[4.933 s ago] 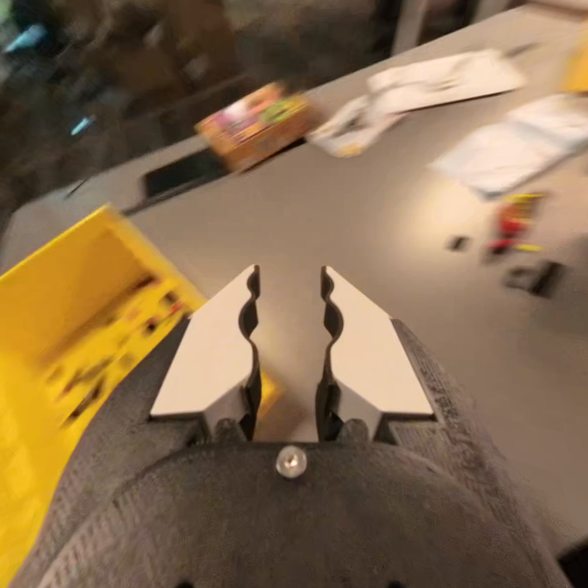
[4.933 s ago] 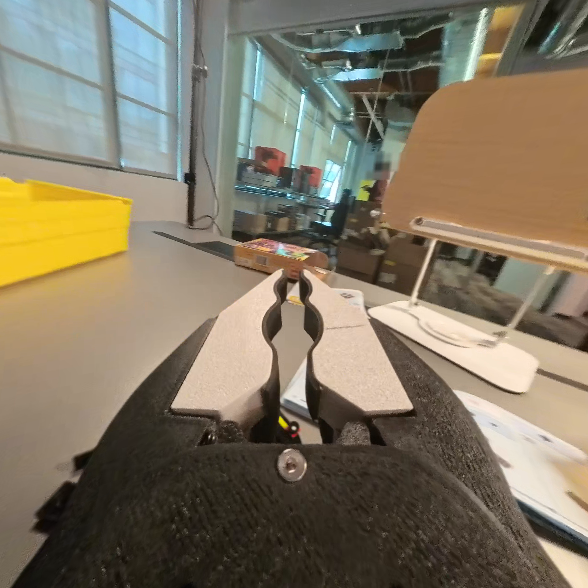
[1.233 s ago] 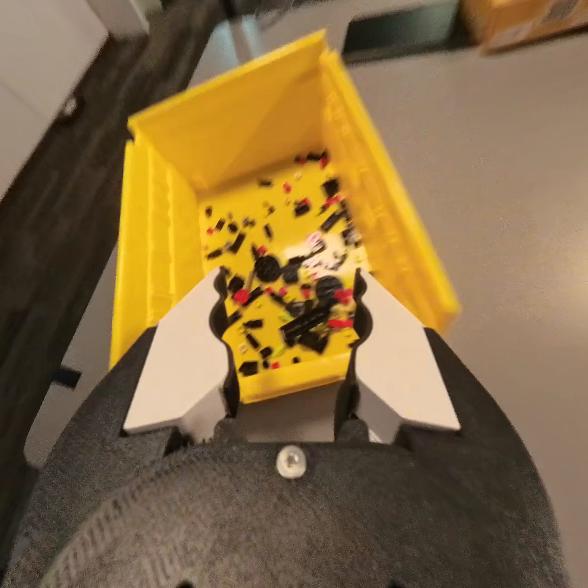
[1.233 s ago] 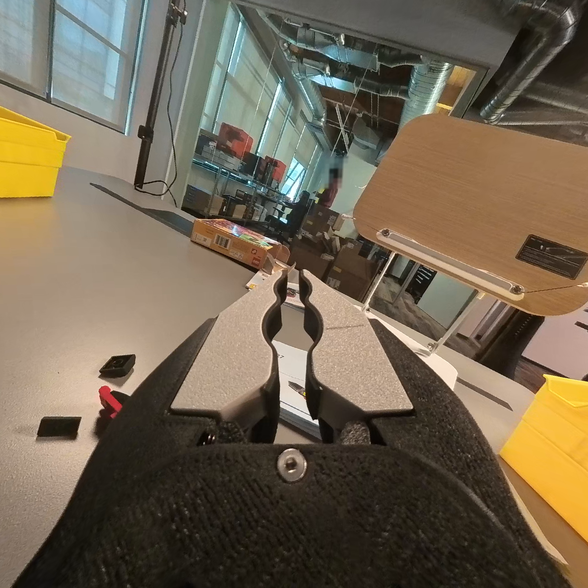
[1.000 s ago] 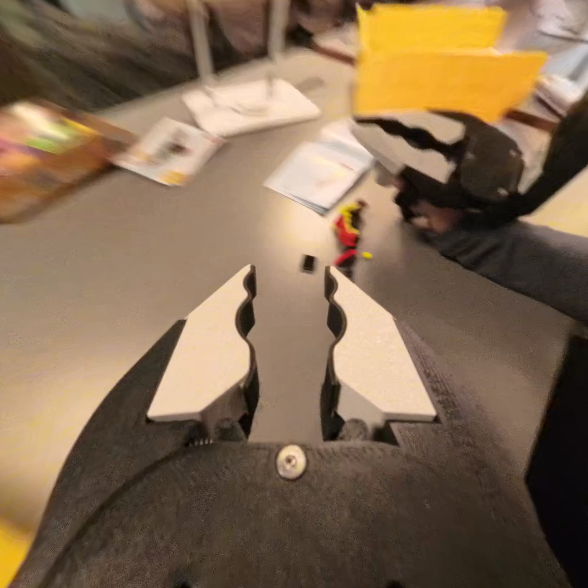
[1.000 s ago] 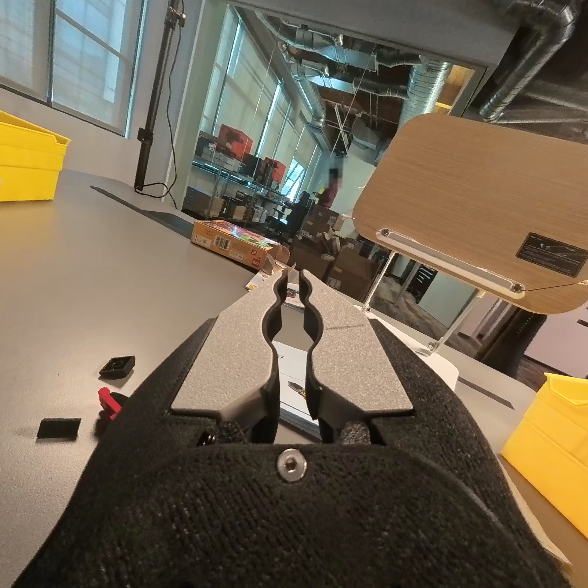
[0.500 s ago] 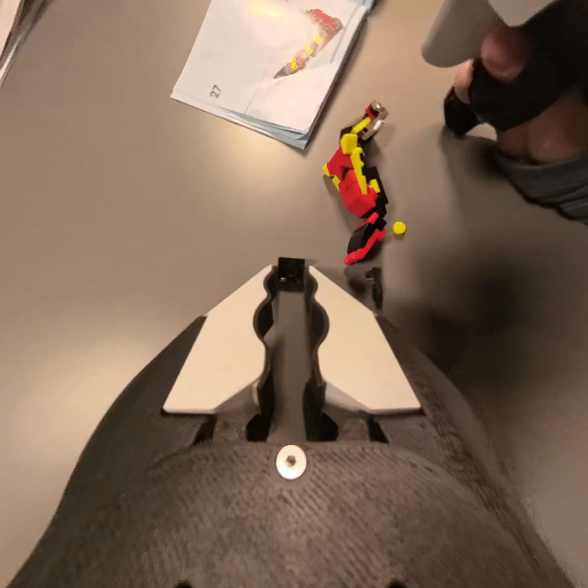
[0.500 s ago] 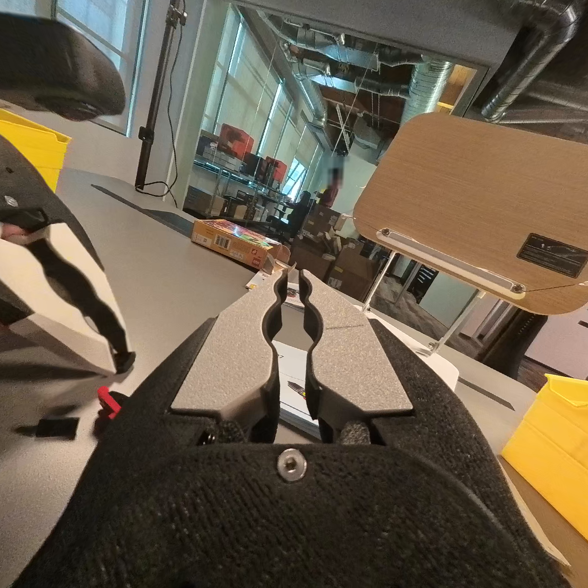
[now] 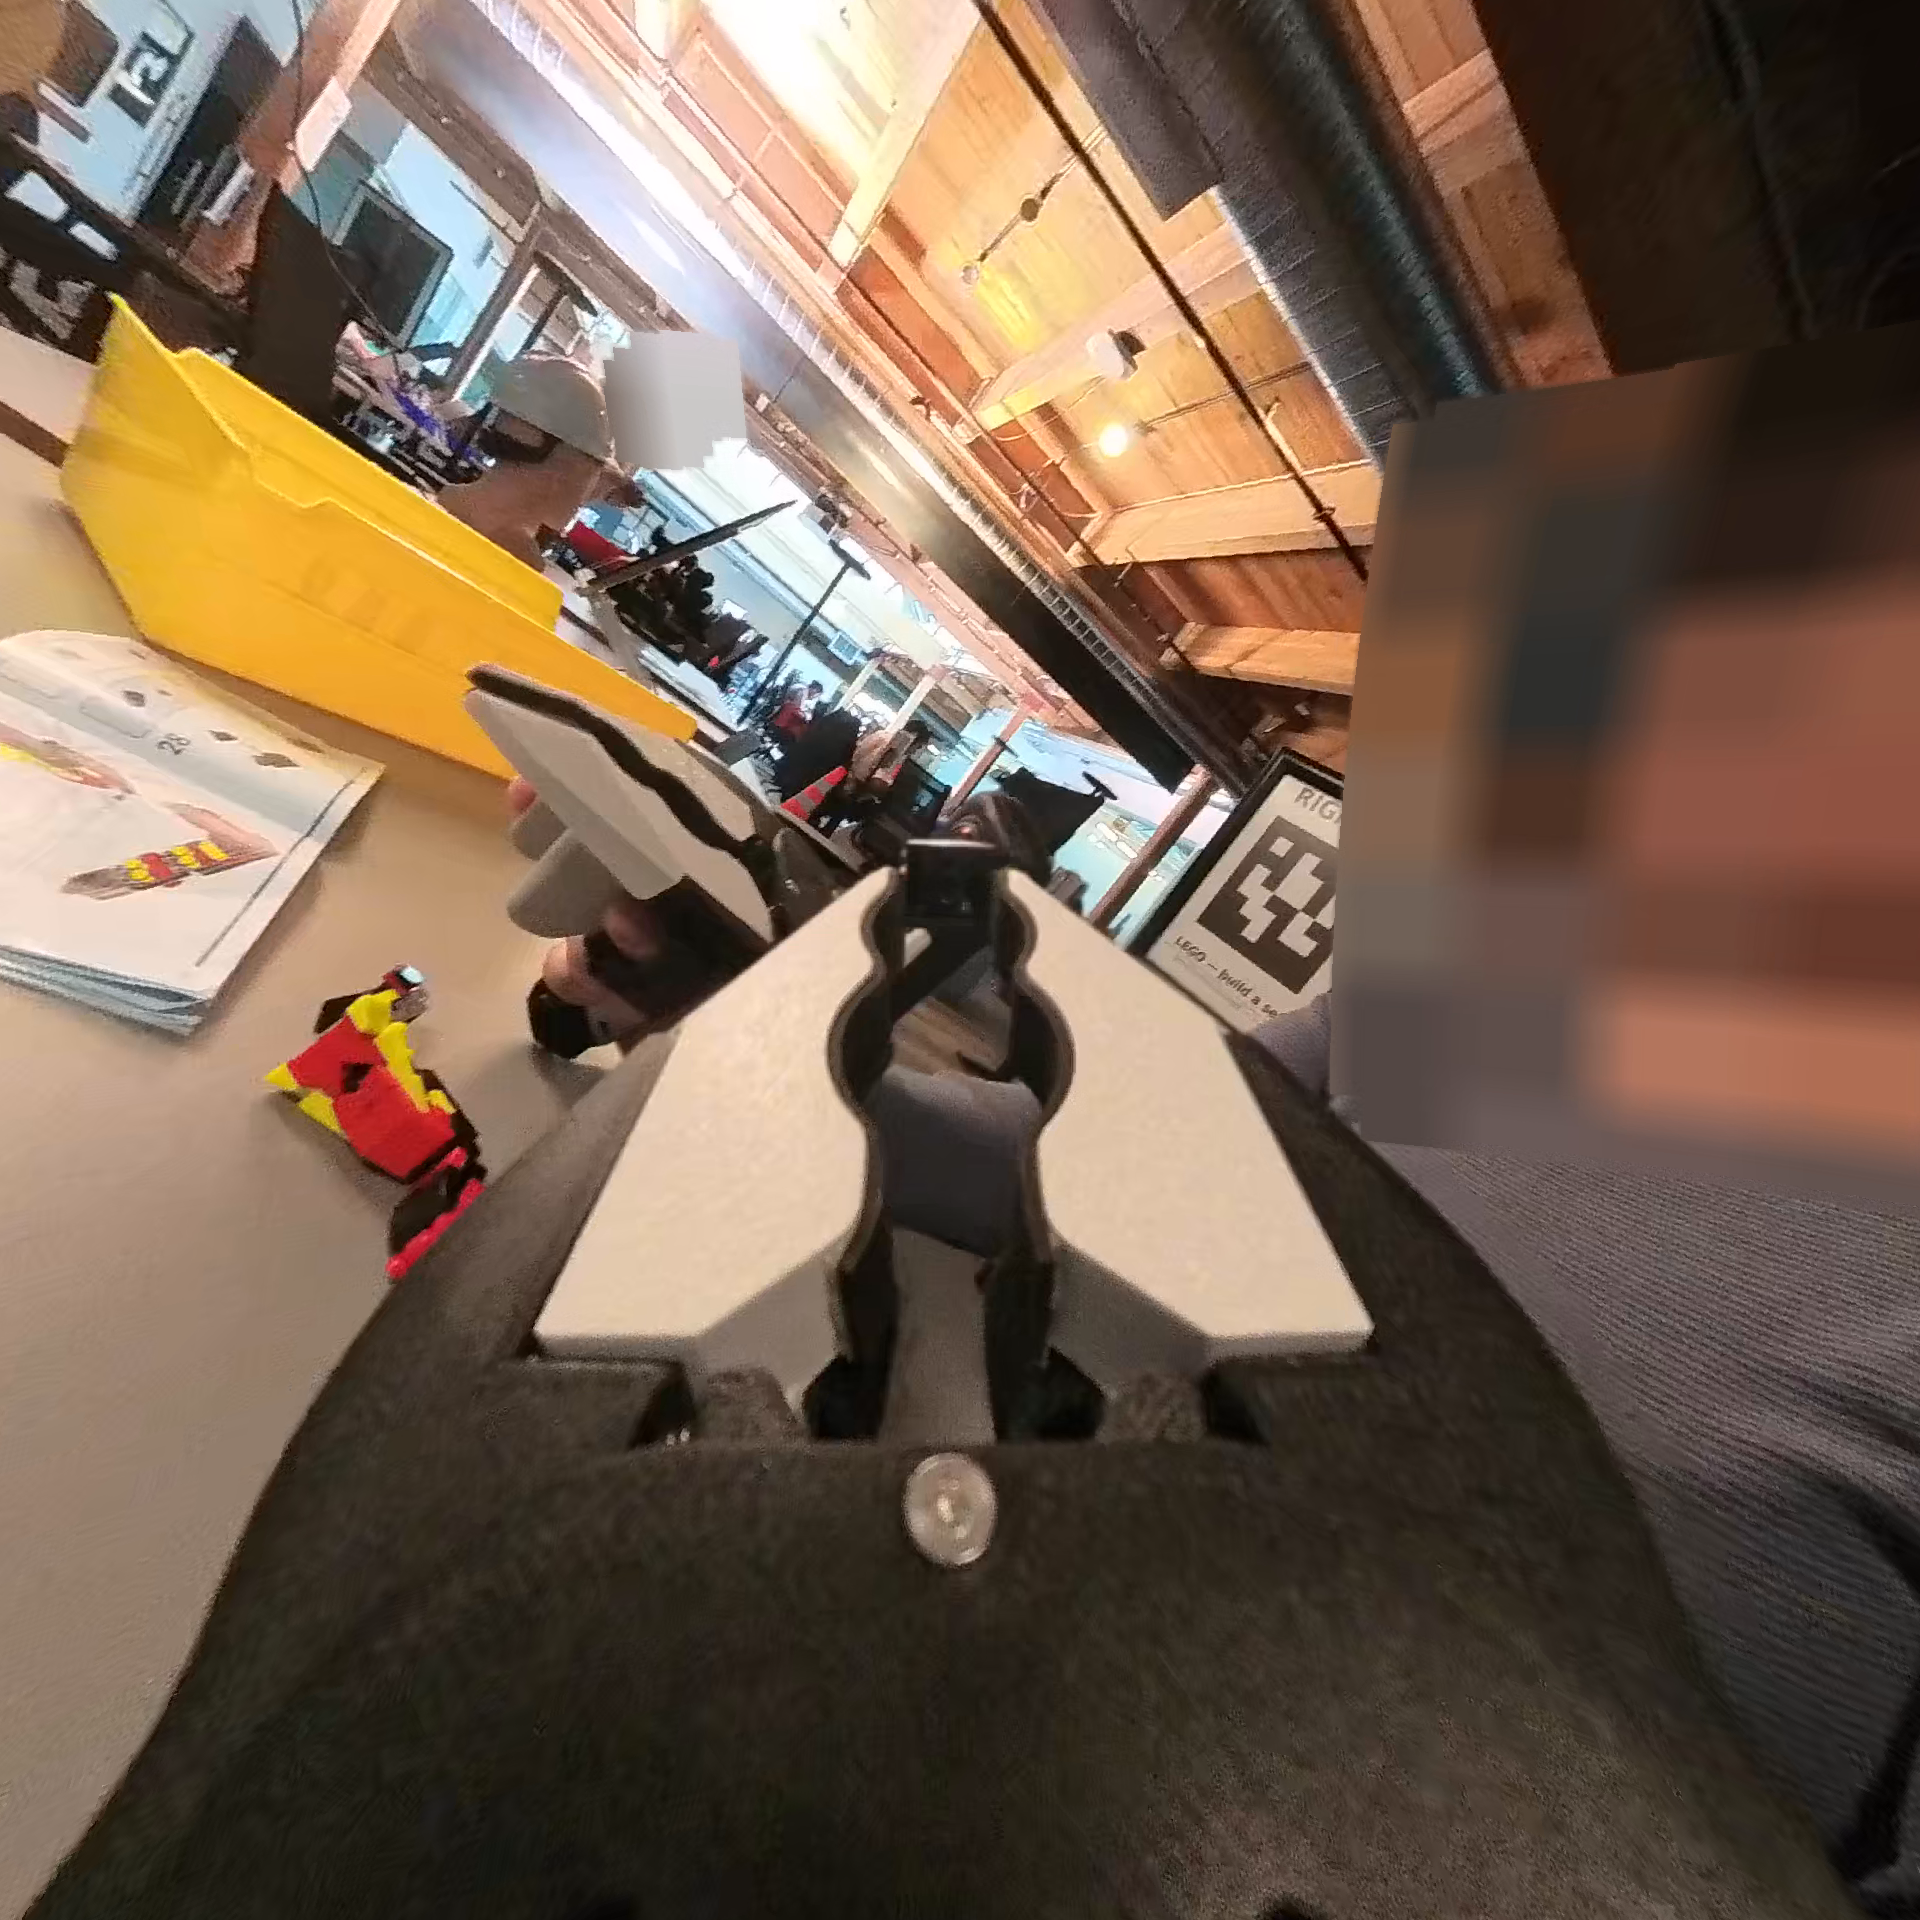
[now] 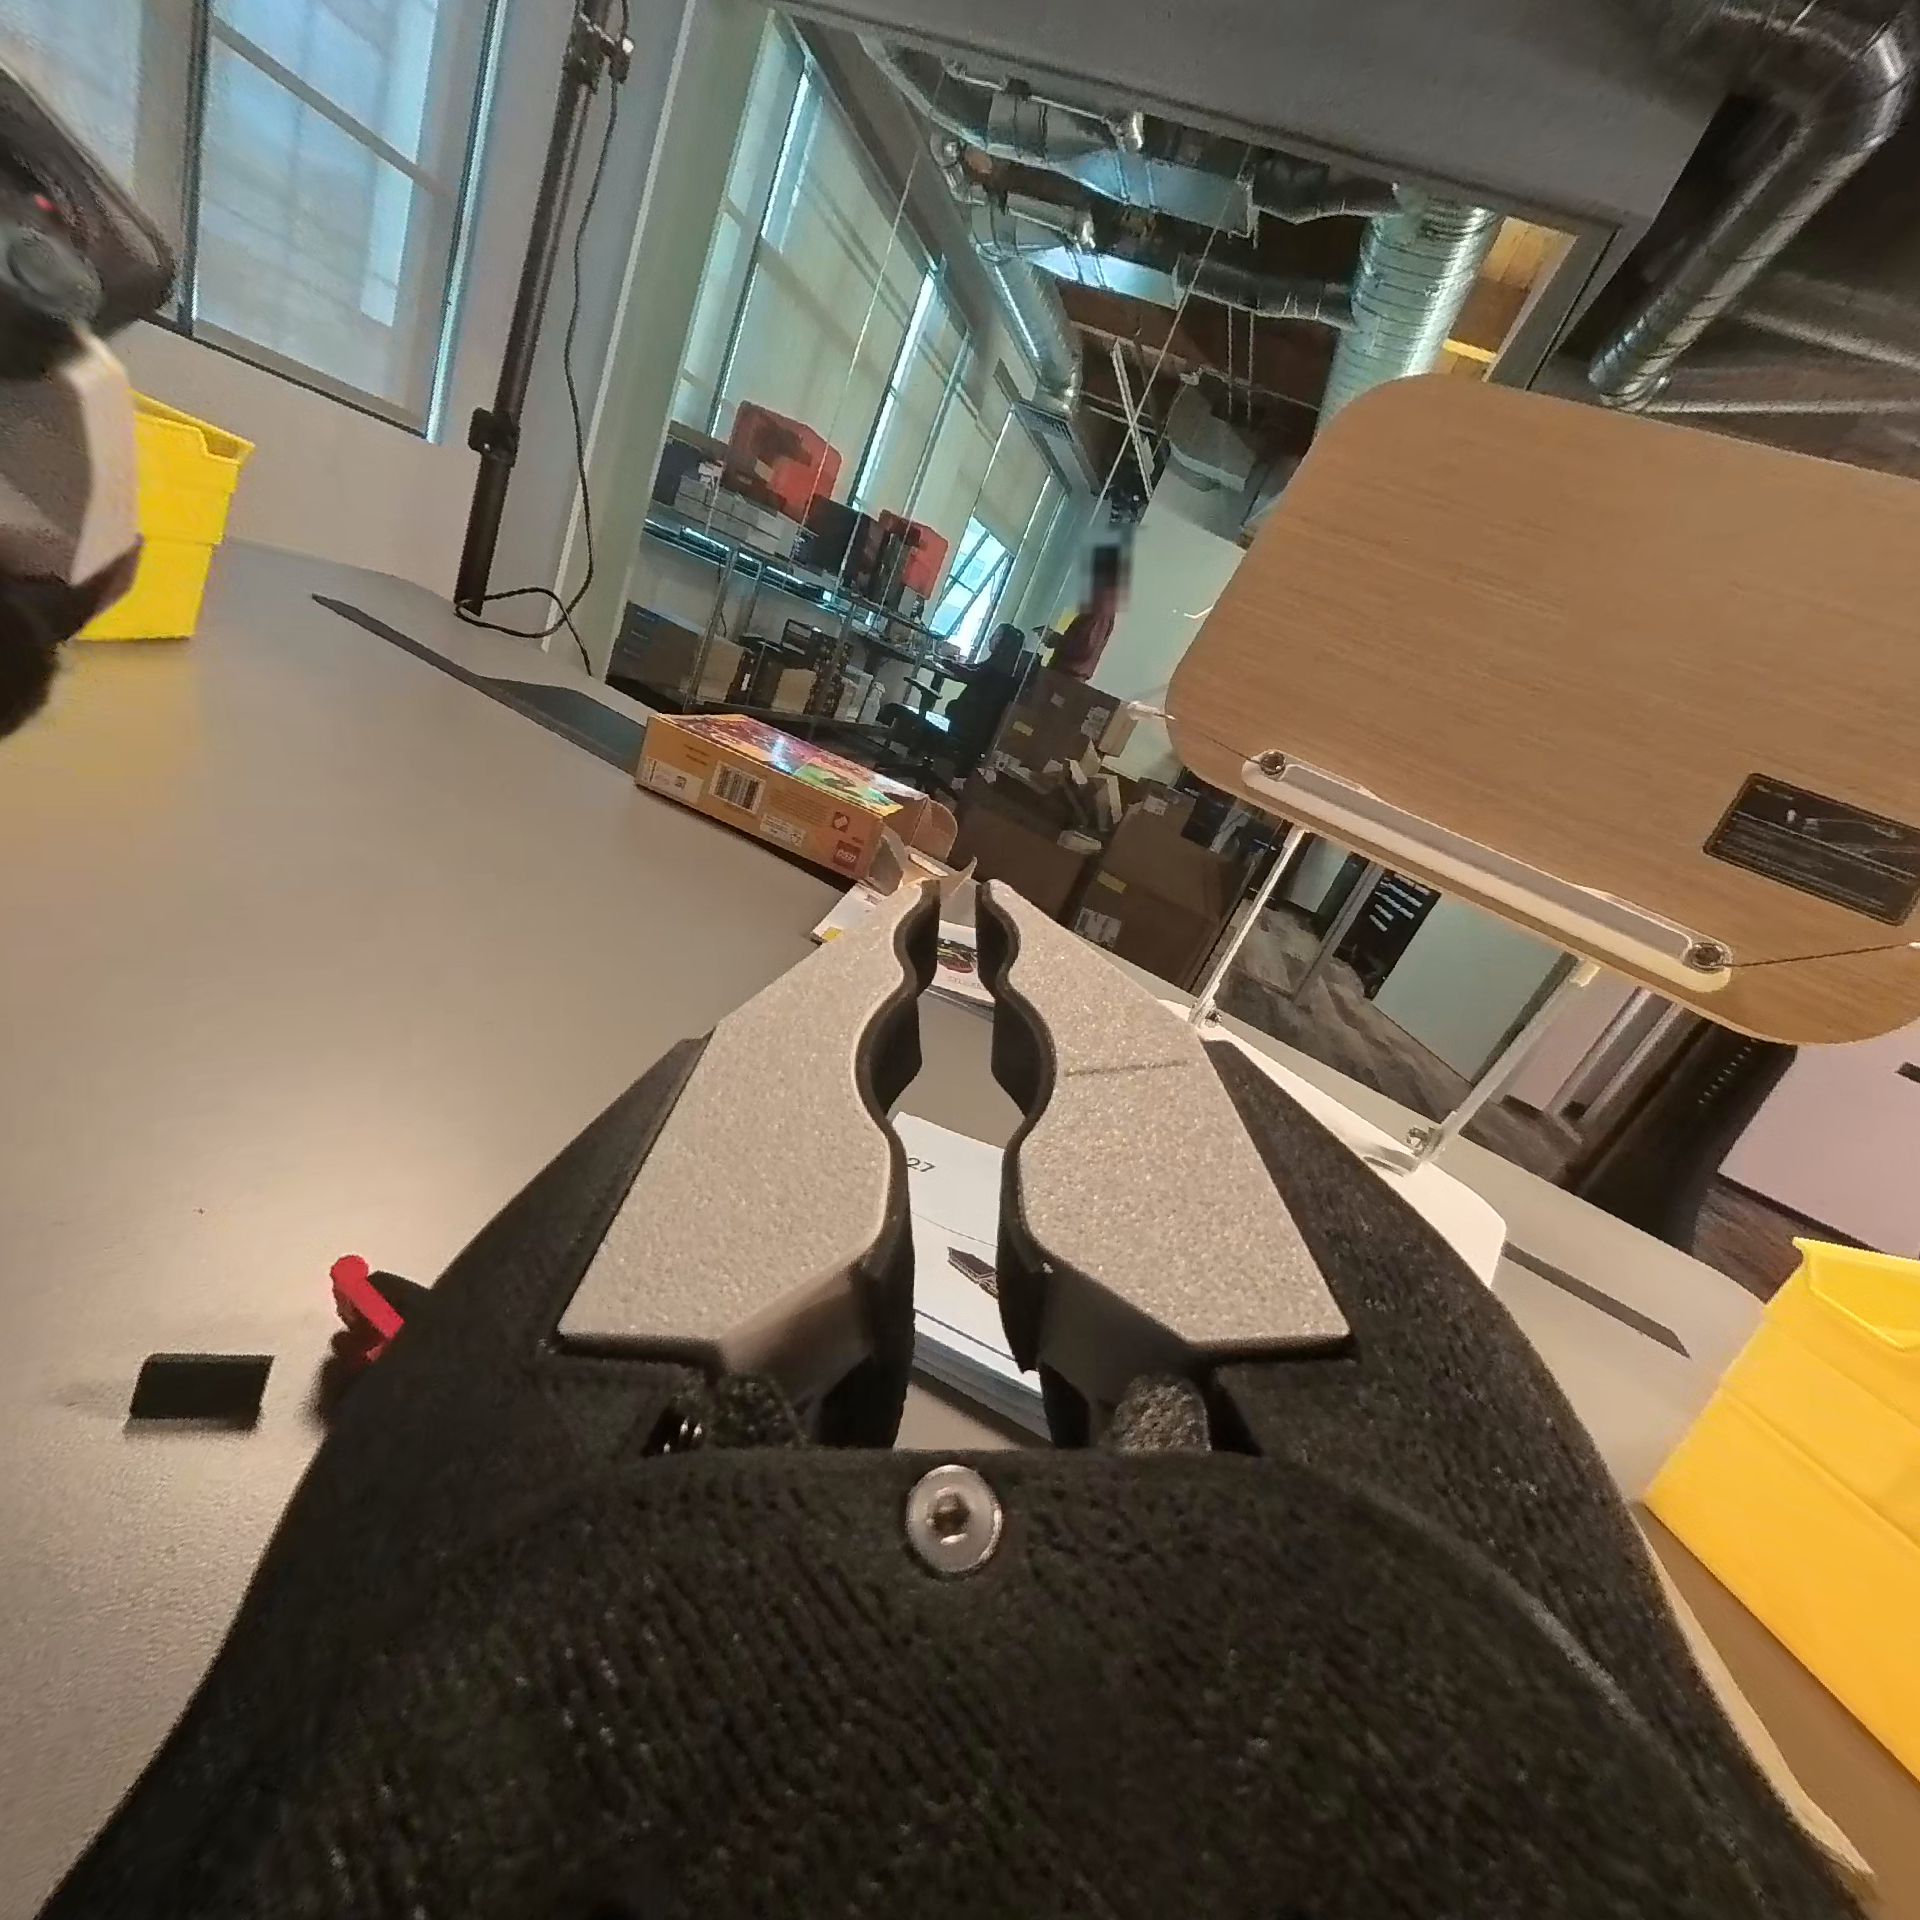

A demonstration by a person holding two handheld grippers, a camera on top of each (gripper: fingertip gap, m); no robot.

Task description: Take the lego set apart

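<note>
1. the left gripper [image 9: 948, 891] is raised off the table [image 9: 125, 1247] and clamped on a small black lego piece [image 9: 948, 883], pinched right at its fingertips.
2. the right gripper [image 10: 958, 902] is low over the table, its fingers almost together with only a thin gap at the tips and nothing between them.
3. the lego set [image 9: 374, 1091], a red, yellow and black lump, lies on the table to the left of the left gripper, between an open instruction booklet [image 9: 135, 821] and the far-off right gripper.
4. in the right wrist view a flat black piece [image 10: 203, 1387] and a red piece [image 10: 358, 1320] lie loose on the table, just beside that gripper's left side.
5. a yellow bin [image 9: 312, 582] sits behind the booklet; another yellow bin [image 10: 1808, 1455] is at the right edge of the right wrist view.
6. a cardboard box [image 10: 779, 790] lies farther back on the table, and a tilted wooden board on a stand [image 10: 1558, 644] rises to the right.
</note>
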